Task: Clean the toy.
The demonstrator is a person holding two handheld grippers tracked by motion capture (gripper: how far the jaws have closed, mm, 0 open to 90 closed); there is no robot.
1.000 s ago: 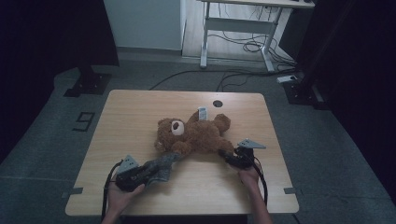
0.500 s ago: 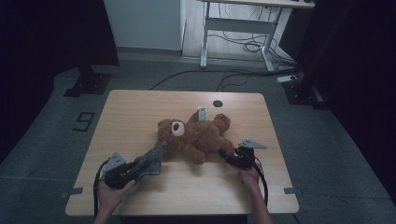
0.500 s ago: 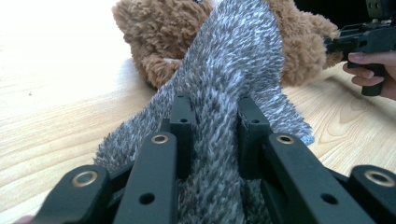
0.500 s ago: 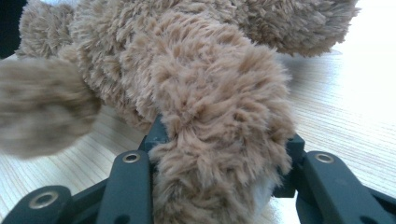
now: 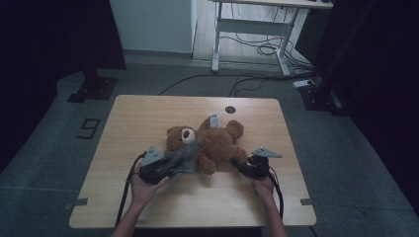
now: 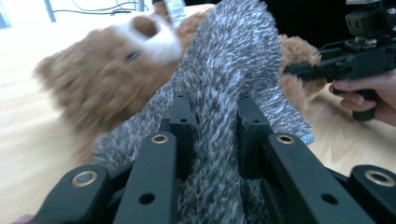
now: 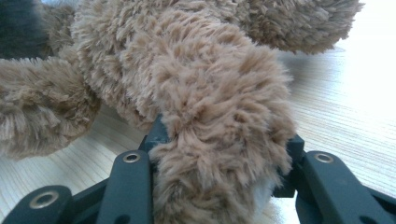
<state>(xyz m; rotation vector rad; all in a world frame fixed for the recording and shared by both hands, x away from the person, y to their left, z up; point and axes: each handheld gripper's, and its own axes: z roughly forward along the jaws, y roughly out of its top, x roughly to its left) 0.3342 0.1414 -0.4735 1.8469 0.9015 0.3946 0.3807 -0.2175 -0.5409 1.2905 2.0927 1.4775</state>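
Note:
A brown teddy bear (image 5: 217, 143) lies on its back in the middle of the wooden table (image 5: 143, 116). My left gripper (image 5: 174, 165) is shut on a grey fuzzy cloth (image 5: 185, 158), held up against the bear's head and shoulder. In the left gripper view the cloth (image 6: 229, 79) runs up between the jaws of that gripper (image 6: 215, 121) and covers part of the bear (image 6: 93, 79). My right gripper (image 5: 242, 165) is shut on one of the bear's lower limbs (image 7: 219, 107), whose fur bulges between its jaws (image 7: 222, 144).
A white tag (image 5: 214, 119) sticks out of the bear on its far side, near a round cable hole (image 5: 230, 109) in the tabletop. Beyond the table stand a desk frame (image 5: 247, 29) and floor cables. Bare wood lies left and front.
My left gripper with the grey cloth drew out to the left, then came back right and up against the bear's head. The right gripper has kept still on the limb.

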